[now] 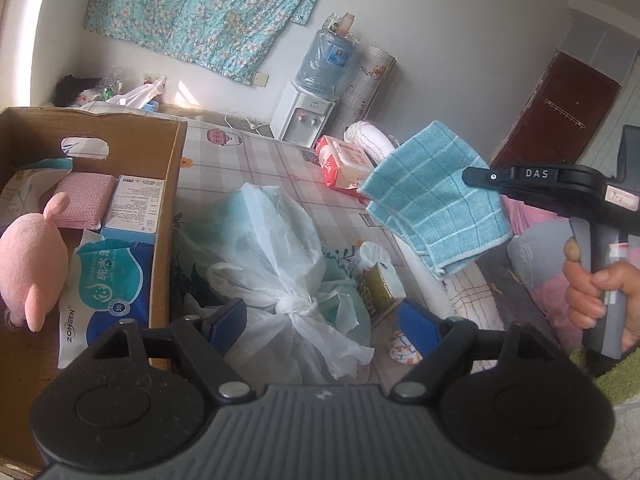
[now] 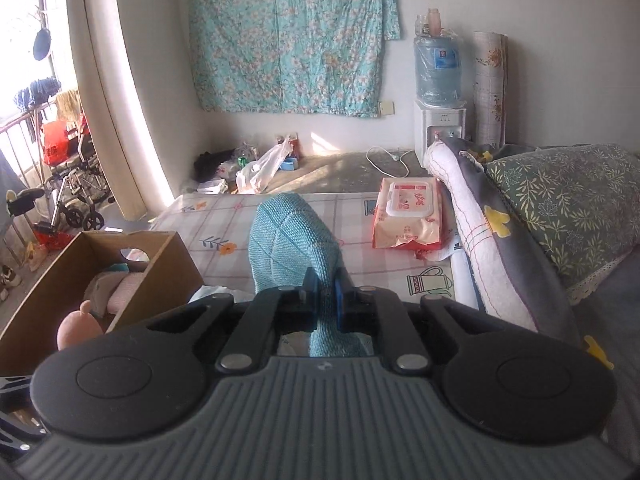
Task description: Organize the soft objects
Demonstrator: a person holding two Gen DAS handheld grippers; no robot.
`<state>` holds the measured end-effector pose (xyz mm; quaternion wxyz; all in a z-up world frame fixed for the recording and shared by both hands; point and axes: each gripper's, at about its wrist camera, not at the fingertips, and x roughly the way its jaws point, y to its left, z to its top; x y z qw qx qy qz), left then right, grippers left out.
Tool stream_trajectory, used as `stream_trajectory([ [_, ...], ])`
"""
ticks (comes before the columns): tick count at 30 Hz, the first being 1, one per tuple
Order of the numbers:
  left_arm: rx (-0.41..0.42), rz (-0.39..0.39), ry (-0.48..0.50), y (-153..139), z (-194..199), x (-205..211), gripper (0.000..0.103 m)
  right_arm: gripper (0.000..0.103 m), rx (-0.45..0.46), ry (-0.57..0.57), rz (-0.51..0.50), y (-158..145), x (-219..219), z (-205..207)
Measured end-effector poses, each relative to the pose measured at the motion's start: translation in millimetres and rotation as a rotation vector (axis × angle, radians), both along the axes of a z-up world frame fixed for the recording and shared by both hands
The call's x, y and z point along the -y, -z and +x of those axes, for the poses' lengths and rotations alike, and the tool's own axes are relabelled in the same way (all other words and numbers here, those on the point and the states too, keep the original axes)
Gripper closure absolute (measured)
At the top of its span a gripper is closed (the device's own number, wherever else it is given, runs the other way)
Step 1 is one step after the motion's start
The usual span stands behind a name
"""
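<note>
A blue checked cloth (image 1: 436,200) hangs folded in the air above the patterned mat, pinched by my right gripper (image 1: 478,178), which a hand holds at the right. In the right wrist view the same blue cloth (image 2: 292,236) sticks up between the shut pads of my right gripper (image 2: 326,294). My left gripper (image 1: 320,324) stands open low over a knotted white plastic bag (image 1: 276,264), nothing between its fingers. To the left is a cardboard box (image 1: 168,184) holding a pink plush toy (image 1: 32,268), a pink sponge cloth (image 1: 86,200) and wet-wipe packs (image 1: 108,280).
A red-and-white wipes pack (image 2: 406,214) lies on the mat (image 2: 224,216) near a rolled blanket and pillow (image 2: 568,196). A small yellow box (image 1: 380,288) sits by the bag. A water dispenser (image 1: 304,116) stands at the wall; a wheelchair (image 2: 72,184) is at the far left.
</note>
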<state>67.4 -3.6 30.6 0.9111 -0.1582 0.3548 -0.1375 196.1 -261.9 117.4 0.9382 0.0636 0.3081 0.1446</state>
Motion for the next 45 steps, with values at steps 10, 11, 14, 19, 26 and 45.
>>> stream_trajectory([
  [10, 0.012, 0.007, 0.021, -7, -40, -17, 0.020, 0.097, -0.210, -0.106, 0.474, 1, 32, -99],
  [11, 0.005, 0.010, 0.028, -6, -43, -16, 0.020, 0.096, -0.250, -0.098, 0.522, 12, 35, -105],
  [14, -0.021, 0.032, 0.053, 4, -49, -11, 0.020, 0.096, -0.380, -0.011, 0.605, 61, 44, -120],
  [19, -0.104, 0.044, 0.115, 29, -47, 9, 0.024, 0.096, -0.508, 0.158, 0.549, 140, 55, -128],
  [26, -0.134, 0.146, 0.195, 50, -43, 46, 0.038, 0.096, -0.314, 0.053, 0.192, 123, 17, -150],
  [45, -0.171, 0.158, 0.141, 52, -50, 45, 0.038, 0.065, -0.325, -0.394, 0.041, 140, -59, -178],
])
